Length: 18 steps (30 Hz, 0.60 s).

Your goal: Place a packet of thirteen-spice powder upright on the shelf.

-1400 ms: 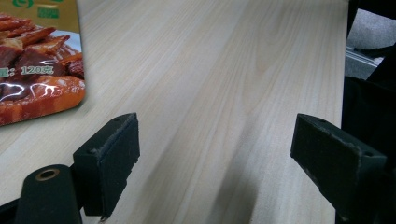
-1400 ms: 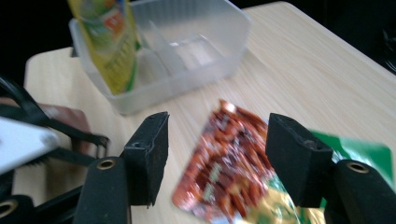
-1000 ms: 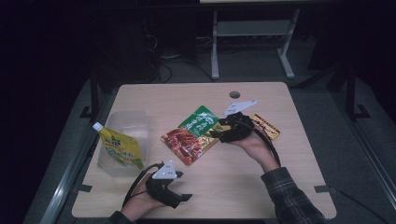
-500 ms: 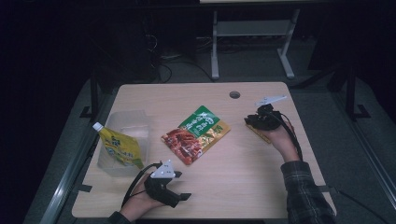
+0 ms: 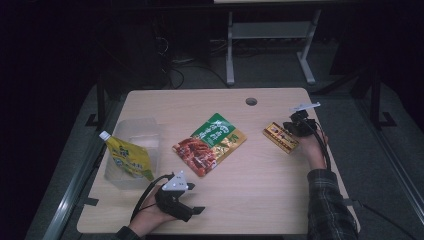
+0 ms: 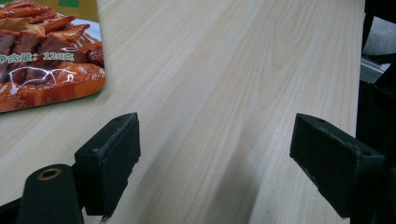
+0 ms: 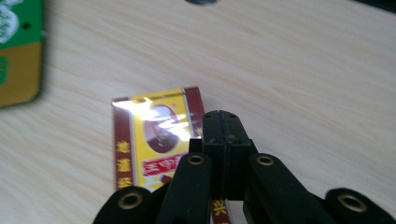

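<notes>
A small yellow-and-red packet lies flat on the table's right side. My right gripper hovers at the packet's right edge. Its jaws have just been closing and now meet pad to pad with nothing between them. A green-and-red snack pouch lies flat in the middle. Near the front edge, left of centre, my left gripper rests open on bare wood, just short of the snack pouch.
A clear plastic container stands at the left with a yellow spouted pouch leaning in it. The wooden table has a cable hole near its back edge. Desk legs and cables stand on the dark floor behind.
My right gripper has swung from over the snack pouch to the right of the small packet and sunk lower, shutting its jaws on the way. The left gripper has stayed put.
</notes>
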Tool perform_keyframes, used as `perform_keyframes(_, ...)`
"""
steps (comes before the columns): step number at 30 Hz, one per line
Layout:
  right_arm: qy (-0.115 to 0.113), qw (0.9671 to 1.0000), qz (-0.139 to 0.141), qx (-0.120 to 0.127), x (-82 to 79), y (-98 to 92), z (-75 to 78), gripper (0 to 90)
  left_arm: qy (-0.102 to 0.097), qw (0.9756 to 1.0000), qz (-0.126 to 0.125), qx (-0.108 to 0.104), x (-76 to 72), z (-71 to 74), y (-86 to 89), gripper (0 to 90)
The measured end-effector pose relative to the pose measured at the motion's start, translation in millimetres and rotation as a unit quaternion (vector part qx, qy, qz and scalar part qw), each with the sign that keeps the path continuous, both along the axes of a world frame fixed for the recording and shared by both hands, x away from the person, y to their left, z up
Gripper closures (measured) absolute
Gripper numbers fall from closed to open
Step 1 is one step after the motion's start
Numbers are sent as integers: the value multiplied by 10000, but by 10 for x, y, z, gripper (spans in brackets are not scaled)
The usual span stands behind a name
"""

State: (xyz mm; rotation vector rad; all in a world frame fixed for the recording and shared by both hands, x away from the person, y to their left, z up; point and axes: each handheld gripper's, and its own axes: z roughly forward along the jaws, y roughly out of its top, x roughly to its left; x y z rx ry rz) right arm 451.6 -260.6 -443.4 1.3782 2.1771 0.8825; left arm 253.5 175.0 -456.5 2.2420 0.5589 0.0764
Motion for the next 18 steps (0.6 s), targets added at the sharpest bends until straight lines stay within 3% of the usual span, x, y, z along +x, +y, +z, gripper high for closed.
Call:
perform_keyframes(7,92,9999,-111,-26,62,-72,-117,898,4,10000,-2,-23,6,0,2,156)
perform_keyframes(18,267,9978,596,-114,33,51,-156,900,12,10000,-29,-44,1,3,-7,157)
